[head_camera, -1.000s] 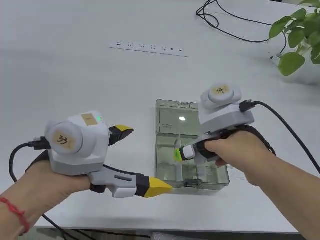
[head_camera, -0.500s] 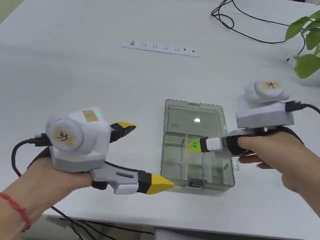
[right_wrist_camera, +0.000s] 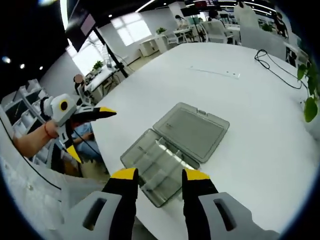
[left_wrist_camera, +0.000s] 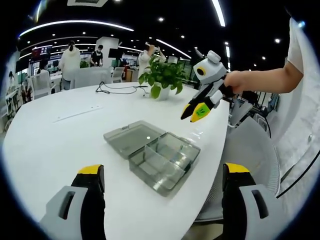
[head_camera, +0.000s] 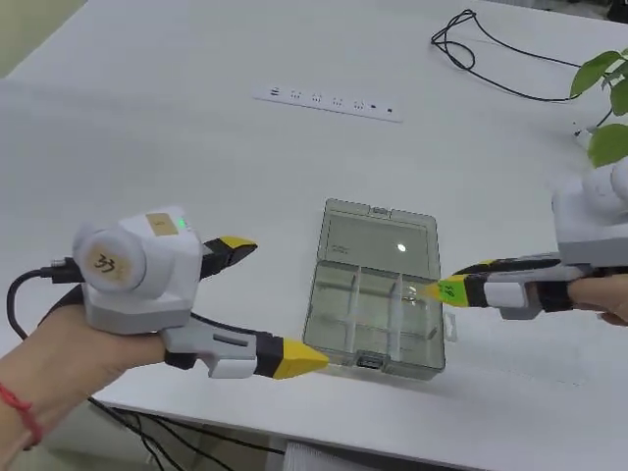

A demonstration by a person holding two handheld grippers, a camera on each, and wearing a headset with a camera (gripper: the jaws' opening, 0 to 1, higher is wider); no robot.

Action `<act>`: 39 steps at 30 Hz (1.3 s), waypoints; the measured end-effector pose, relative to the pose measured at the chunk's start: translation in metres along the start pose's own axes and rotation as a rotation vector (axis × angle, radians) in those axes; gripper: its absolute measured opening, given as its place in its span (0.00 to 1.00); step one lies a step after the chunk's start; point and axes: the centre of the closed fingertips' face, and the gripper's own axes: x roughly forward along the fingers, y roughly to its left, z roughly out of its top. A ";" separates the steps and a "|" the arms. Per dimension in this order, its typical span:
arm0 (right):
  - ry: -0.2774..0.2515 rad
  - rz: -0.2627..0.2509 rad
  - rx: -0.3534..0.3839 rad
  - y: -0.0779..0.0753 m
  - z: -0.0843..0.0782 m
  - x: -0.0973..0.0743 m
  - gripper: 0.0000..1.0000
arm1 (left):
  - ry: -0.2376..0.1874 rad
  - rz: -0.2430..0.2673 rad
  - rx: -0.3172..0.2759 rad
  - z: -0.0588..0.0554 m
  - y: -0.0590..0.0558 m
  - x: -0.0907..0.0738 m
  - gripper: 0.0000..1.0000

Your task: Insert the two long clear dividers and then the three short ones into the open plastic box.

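Head view: white table, white power strip at far side. Left gripper view: open office, ceiling light strips.

Smoky clear plastic box near front edge. Flat-open lid points away; long axis front-to-back.

Left gripper spread wide, empty. Right gripper at box's right edge, jaws slightly apart, empty.

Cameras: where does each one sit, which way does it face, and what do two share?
Head view: on the person's head, facing down at the clear grey plastic box on the white table; left gripper, right gripper, left hand show.
Left gripper view: on the left gripper, facing past its open jaws toward the right gripper.
Right gripper view: on the right gripper, facing past its jaws toward the left gripper.
Shared: both gripper views see the box between them.
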 end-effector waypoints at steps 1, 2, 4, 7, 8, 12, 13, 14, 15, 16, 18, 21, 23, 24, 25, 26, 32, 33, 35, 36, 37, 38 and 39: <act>-0.020 0.004 -0.052 -0.006 0.002 -0.003 0.37 | 0.000 0.003 0.001 0.001 -0.001 0.000 1.00; -0.010 -0.003 -0.074 -0.012 -0.001 -0.007 0.38 | -0.002 0.005 0.002 0.001 -0.002 0.000 1.00; 0.005 -0.011 -0.149 -0.015 -0.005 -0.011 0.41 | -0.007 0.005 0.002 0.002 -0.004 0.000 1.00; 0.038 -0.010 -0.254 -0.019 -0.014 -0.013 0.44 | -0.005 -0.001 0.003 0.002 -0.006 0.000 1.00; 0.039 -0.004 -0.266 -0.018 -0.015 -0.013 0.45 | -0.004 -0.002 0.005 0.002 -0.006 0.000 1.00; 0.143 0.014 -0.396 -0.023 -0.040 -0.009 0.52 | -0.003 -0.007 0.014 0.003 -0.007 -0.001 1.00; 0.165 0.021 -0.425 -0.024 -0.045 -0.008 0.53 | -0.002 -0.006 0.015 0.003 -0.006 -0.001 1.00; 0.175 0.025 -0.449 -0.025 -0.048 -0.008 0.53 | -0.001 -0.004 0.016 0.002 -0.006 -0.001 1.00; 0.193 0.027 -0.468 -0.027 -0.052 -0.007 0.53 | 0.001 -0.003 0.014 0.002 -0.005 -0.001 1.00; 0.207 0.032 -0.480 -0.028 -0.056 -0.006 0.53 | 0.001 -0.001 0.015 0.002 -0.005 -0.001 1.00; 0.246 0.040 -0.544 -0.032 -0.063 -0.003 0.53 | -0.002 0.004 0.014 0.002 -0.004 -0.001 1.00; 0.315 0.046 -0.611 -0.040 -0.077 0.002 0.53 | -0.004 0.007 0.008 0.001 -0.003 -0.002 1.00; 0.352 0.040 -0.669 -0.048 -0.082 0.005 0.52 | 0.002 0.006 0.009 -0.001 -0.003 -0.002 1.00; 0.354 0.049 -0.686 -0.048 -0.084 0.007 0.51 | 0.005 0.006 0.010 -0.002 -0.003 -0.002 1.00; 0.357 0.049 -0.683 -0.049 -0.085 0.009 0.50 | 0.009 0.004 0.011 -0.004 -0.004 -0.002 1.00; 0.368 0.052 -0.686 -0.052 -0.088 0.011 0.50 | 0.010 0.004 0.012 -0.004 -0.004 -0.002 1.00; 0.445 0.057 -0.783 -0.067 -0.099 0.021 0.49 | 0.010 0.009 0.002 -0.007 -0.002 -0.002 1.00; 0.449 0.061 -0.794 -0.066 -0.100 0.022 0.48 | 0.011 0.009 0.002 -0.007 -0.002 -0.002 1.00; 0.464 0.064 -0.812 -0.068 -0.102 0.024 0.47 | 0.012 0.012 0.000 -0.007 0.000 -0.002 1.00; 0.473 0.059 -0.819 -0.070 -0.103 0.025 0.47 | 0.011 0.012 0.000 -0.007 0.000 -0.002 1.00; 0.481 0.053 -0.829 -0.072 -0.103 0.026 0.46 | 0.010 0.013 0.000 -0.007 0.000 -0.002 1.00; 0.487 0.055 -0.839 -0.072 -0.104 0.026 0.46 | 0.009 0.014 -0.001 -0.007 0.000 -0.003 1.00; 0.492 0.057 -0.837 -0.072 -0.105 0.026 0.45 | 0.009 0.014 -0.002 -0.007 0.001 -0.003 1.00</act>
